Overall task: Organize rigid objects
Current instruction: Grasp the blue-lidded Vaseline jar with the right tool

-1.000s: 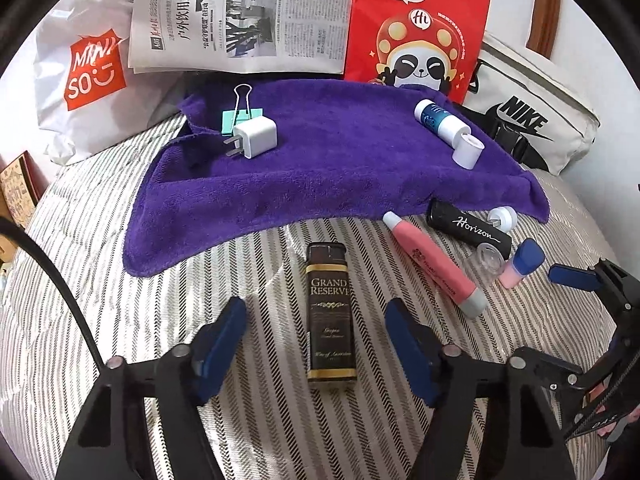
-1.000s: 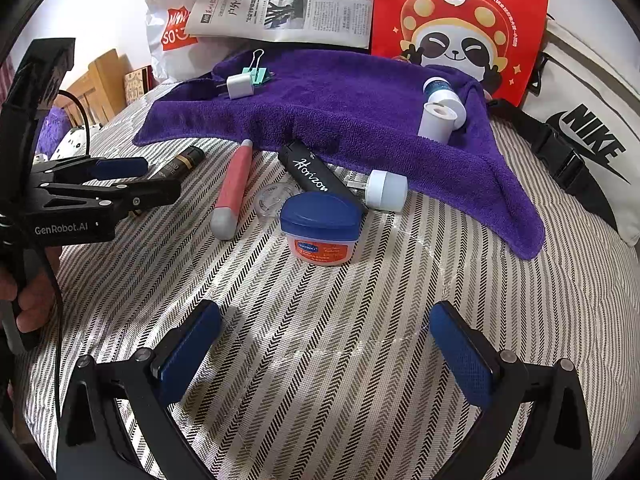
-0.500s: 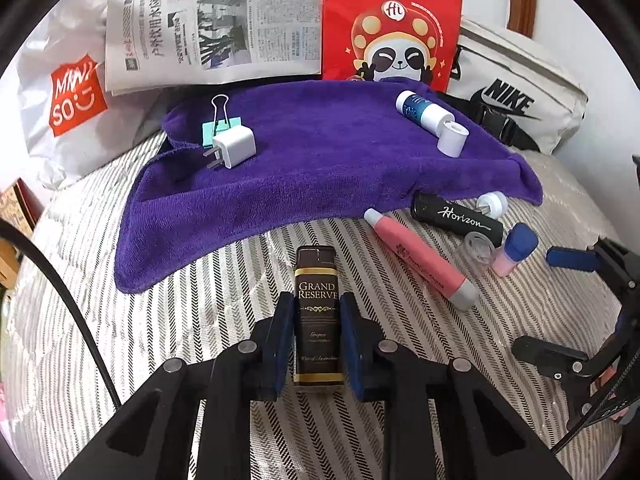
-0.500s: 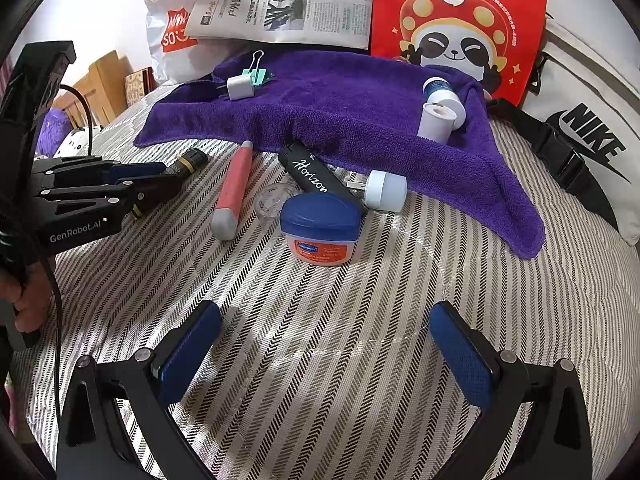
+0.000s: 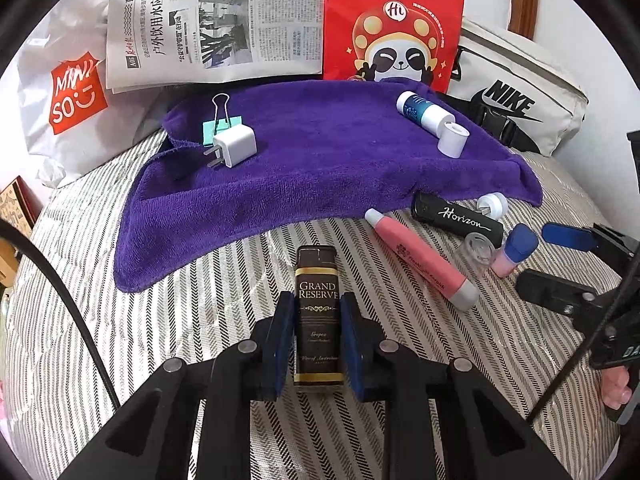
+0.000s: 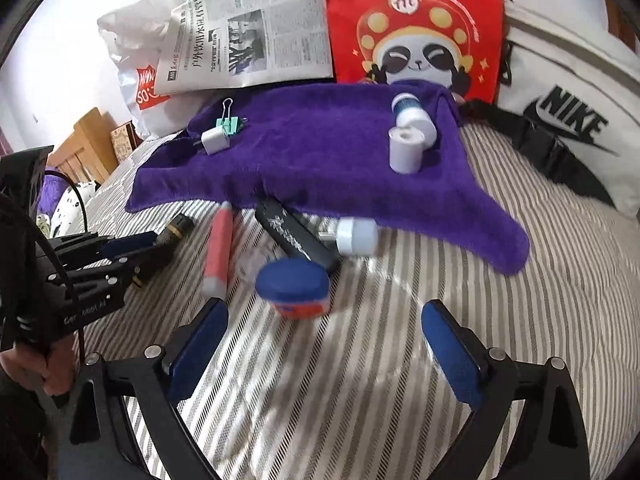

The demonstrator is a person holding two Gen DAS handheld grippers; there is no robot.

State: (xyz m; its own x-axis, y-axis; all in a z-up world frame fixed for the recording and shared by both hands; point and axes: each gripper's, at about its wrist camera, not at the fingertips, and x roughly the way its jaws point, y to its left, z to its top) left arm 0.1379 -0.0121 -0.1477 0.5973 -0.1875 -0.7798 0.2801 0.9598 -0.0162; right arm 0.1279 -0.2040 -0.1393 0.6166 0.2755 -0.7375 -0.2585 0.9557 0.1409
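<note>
My left gripper (image 5: 318,344) is shut on a dark brown "Grand Reserve" lighter (image 5: 318,304) lying on the striped bedcover; both also show in the right wrist view, gripper (image 6: 140,254), lighter (image 6: 178,228). My right gripper (image 6: 320,344) is open and empty, just short of a blue-lidded jar (image 6: 294,286). Beside the jar lie a pink tube (image 6: 218,254), a black "Horizon" stick (image 6: 294,238) and a small white plug (image 6: 356,236). On the purple towel (image 5: 320,160) sit a white charger (image 5: 236,146), a green binder clip (image 5: 218,124), a white-and-blue bottle (image 5: 420,110) and its white cap (image 5: 452,140).
A newspaper (image 5: 216,28), a red panda bag (image 5: 392,24), a white Miniso bag (image 5: 68,92) and a white Nike bag (image 5: 516,100) stand behind the towel. A small clear cap (image 5: 476,248) lies by the jar (image 5: 516,250). The right gripper's fingers (image 5: 568,236) reach in from the right.
My left gripper closed on the lighter and now holds it. My right gripper has moved forward toward the blue-lidded jar, still open.
</note>
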